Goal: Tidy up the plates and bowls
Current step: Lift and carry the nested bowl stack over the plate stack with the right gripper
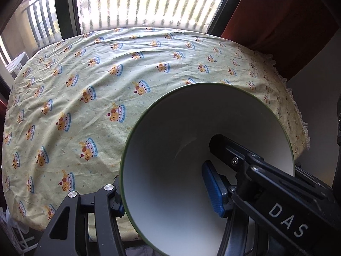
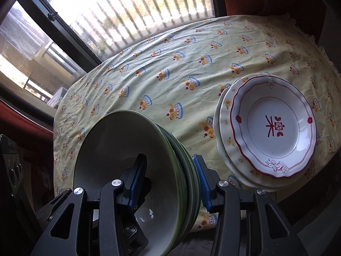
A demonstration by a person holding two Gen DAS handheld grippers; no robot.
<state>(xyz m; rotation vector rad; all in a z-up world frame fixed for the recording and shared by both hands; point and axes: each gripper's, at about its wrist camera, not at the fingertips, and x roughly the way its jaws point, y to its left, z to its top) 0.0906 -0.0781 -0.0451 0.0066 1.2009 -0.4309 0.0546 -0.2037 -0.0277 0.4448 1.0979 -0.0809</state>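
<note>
My left gripper (image 1: 168,183) is shut on the wall of a white bowl with a green rim (image 1: 170,140), held tipped on its side above the table's near edge; one blue pad (image 1: 213,187) sits inside it. My right gripper (image 2: 170,183) is shut on a nested stack of green-rimmed bowls (image 2: 119,149), also tipped, one finger inside and one outside. A red-patterned white plate (image 2: 272,128) lies on a cream floral plate (image 2: 226,111) on the table at the right.
The table carries a pale yellow cloth with a cake print (image 1: 106,74), also in the right wrist view (image 2: 170,64). A window with balcony railing (image 1: 149,0) is behind it. A red curtain (image 1: 277,21) hangs at the right.
</note>
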